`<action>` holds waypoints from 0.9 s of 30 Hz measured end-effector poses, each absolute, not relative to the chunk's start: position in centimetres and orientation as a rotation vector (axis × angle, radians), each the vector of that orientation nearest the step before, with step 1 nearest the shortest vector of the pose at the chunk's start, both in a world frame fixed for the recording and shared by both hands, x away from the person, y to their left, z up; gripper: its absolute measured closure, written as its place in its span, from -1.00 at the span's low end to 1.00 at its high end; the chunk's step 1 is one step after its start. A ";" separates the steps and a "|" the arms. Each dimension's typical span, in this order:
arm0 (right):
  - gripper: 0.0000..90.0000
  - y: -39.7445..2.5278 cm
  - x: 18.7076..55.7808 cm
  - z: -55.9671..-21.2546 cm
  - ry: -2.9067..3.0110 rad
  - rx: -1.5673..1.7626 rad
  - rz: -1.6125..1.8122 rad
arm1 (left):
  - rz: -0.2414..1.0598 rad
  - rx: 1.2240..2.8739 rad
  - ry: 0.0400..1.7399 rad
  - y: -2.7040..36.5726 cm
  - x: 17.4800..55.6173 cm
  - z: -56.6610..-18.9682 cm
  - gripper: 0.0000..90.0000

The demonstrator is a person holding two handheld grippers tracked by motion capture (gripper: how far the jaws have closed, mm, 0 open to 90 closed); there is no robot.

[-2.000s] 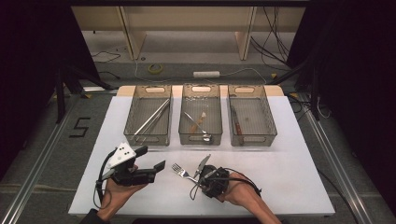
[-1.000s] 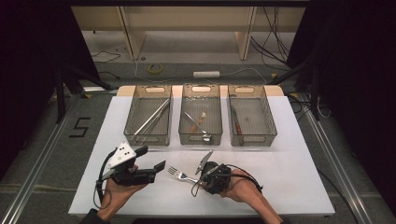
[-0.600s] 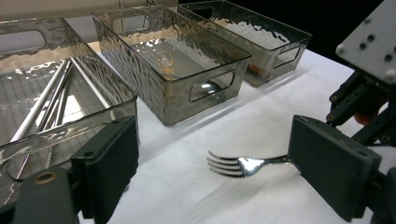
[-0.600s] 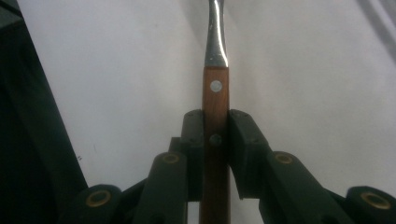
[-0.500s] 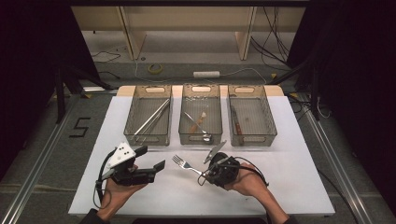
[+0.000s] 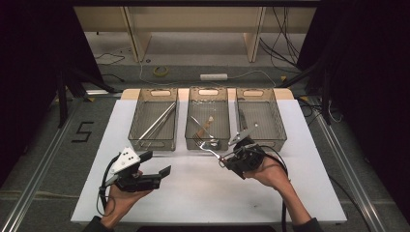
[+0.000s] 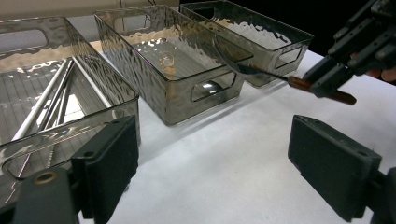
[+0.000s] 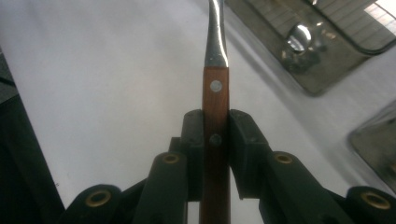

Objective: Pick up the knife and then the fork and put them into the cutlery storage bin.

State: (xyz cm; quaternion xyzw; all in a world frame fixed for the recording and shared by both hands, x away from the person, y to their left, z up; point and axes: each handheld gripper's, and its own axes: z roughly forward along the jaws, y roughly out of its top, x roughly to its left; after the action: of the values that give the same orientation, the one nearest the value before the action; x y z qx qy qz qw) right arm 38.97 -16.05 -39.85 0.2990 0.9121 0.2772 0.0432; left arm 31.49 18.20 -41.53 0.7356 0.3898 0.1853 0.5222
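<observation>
A fork [image 6: 208,147] with a wooden handle [image 8: 215,100] is held just above the white table, its tines at the front wall of the middle bin [image 6: 189,116]. My right gripper [image 6: 225,161] is shut on that handle; in the right gripper view the jaws of this gripper [image 8: 215,135] clamp it from both sides. The left gripper [image 6: 157,163] rests at the front left, open and holding nothing. In the left gripper view the wide-apart jaws of the left gripper [image 7: 215,154] frame bare table, with the fork [image 7: 261,72] and the right gripper [image 7: 359,44] beyond.
Three clear bins stand in a row at the back. The left bin [image 6: 153,144] holds long metal rods [image 7: 44,105]. In the middle bin [image 7: 177,105] lie a spoon and a light-handled utensil. The right bin [image 6: 281,121] holds a dark utensil. White tabletop [image 6: 193,193] lies between the hands.
The right gripper has carried the fork away from the front edge, forward and to the right, up to the middle bin. The left gripper has stayed put.
</observation>
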 end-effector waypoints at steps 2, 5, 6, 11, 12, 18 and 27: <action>0.72 -16.3 39.3 -39.8 2.781 0.931 0.858 | 0.445 1.762 0.934 18.2 31.5 -41.5 -0.65; 0.72 -16.6 39.7 -39.8 2.776 0.945 0.861 | 0.447 1.764 0.932 18.3 31.5 -41.5 -0.65; 0.72 -16.6 39.8 -39.8 2.775 0.945 0.861 | 0.446 1.764 0.931 18.3 31.5 -41.5 -0.65; 0.72 -17.2 40.5 -39.1 2.745 0.977 0.885 | 0.446 1.764 0.932 18.2 31.5 -41.5 -0.65; 0.72 -17.4 40.7 -38.9 2.731 0.982 0.895 | 0.446 1.763 0.934 18.2 31.5 -41.5 -0.65; 0.72 -18.5 42.2 -37.3 2.665 1.035 0.945 | 0.448 1.763 0.933 18.3 31.5 -41.5 -0.65; 0.72 -19.9 44.3 -36.3 2.600 1.112 0.951 | 0.448 1.762 0.933 18.3 31.5 -41.5 -0.65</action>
State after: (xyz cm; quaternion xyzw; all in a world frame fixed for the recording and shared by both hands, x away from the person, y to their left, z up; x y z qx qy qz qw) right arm 44.30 -19.95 -36.28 0.3717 0.8687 0.3177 0.0790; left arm 31.53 18.30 -41.52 0.7356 0.3894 0.1870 0.5217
